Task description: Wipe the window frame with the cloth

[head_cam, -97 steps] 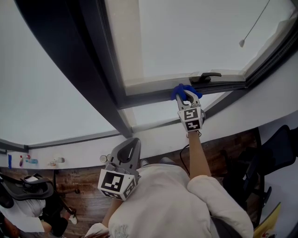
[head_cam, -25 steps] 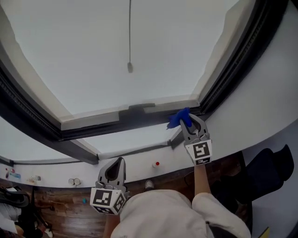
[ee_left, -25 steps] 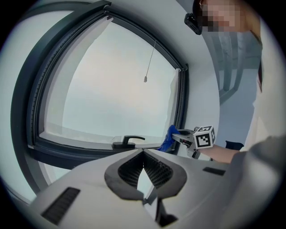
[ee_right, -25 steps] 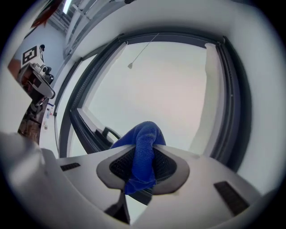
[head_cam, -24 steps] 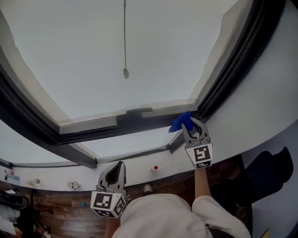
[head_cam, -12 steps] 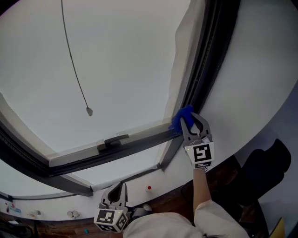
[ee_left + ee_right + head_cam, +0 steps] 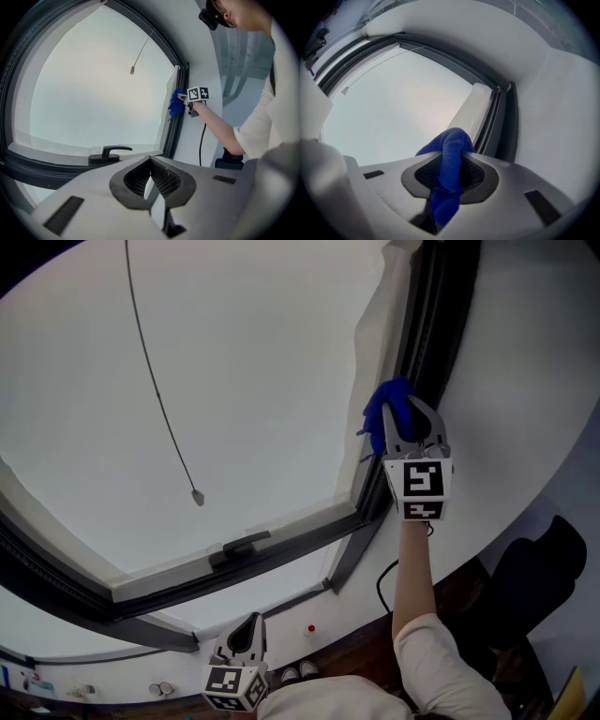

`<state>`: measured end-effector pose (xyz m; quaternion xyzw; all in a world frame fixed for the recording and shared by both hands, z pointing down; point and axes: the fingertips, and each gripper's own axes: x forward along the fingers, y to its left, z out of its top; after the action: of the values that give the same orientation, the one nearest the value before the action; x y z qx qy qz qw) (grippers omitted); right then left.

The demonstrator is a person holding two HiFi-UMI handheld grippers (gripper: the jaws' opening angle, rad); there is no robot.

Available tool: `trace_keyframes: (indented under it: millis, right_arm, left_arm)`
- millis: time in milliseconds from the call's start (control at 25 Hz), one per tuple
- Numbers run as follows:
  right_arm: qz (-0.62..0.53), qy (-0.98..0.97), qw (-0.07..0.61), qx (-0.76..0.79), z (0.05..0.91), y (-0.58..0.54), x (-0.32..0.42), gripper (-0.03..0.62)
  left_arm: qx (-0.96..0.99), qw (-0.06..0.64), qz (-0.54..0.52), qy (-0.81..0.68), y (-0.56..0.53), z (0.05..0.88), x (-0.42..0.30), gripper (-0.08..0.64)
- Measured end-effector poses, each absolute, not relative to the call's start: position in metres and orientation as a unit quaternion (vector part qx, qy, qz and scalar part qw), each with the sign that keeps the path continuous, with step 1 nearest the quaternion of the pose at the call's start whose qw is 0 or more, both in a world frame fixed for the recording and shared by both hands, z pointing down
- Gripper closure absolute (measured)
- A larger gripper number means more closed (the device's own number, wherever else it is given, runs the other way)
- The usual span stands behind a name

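Right gripper (image 7: 405, 420) clamped on the blue cloth (image 7: 382, 404); a fold bulges past the jaw tips. Cloth sits on the frame's (image 7: 427, 324) right upright, above its lower right corner, apparently touching the dark seal. Left gripper (image 7: 249, 624) low, jaws together, nothing between. Marker cube (image 7: 420, 486): black-and-white square pattern.

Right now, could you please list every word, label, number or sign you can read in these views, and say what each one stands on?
No readable text in any view.
The right gripper and the left gripper: their cubes bear black-and-white square markers, which are patterns, not words.
The blue cloth and the window frame: no print visible.
The small items at the lower left of the head view: too small to read.
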<state>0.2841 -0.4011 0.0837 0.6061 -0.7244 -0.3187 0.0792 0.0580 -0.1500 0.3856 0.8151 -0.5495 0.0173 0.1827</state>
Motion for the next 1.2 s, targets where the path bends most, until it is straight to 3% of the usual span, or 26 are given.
trace_keyframes:
  millis: [360,1200]
  right_arm:
    - [-0.380,-0.641,0.089,0.661,0.015,-0.419,0.308,0.495]
    - [-0.390,-0.620,0.136,0.667,0.053,-0.427,0.306,0.495]
  left_arm:
    - [0.810,0.180,0.001,-0.559,-0.167,0.379,0.040,0.551]
    - [0.801,0.197,-0.013,-0.564,-0.169,0.385,0.036,0.551]
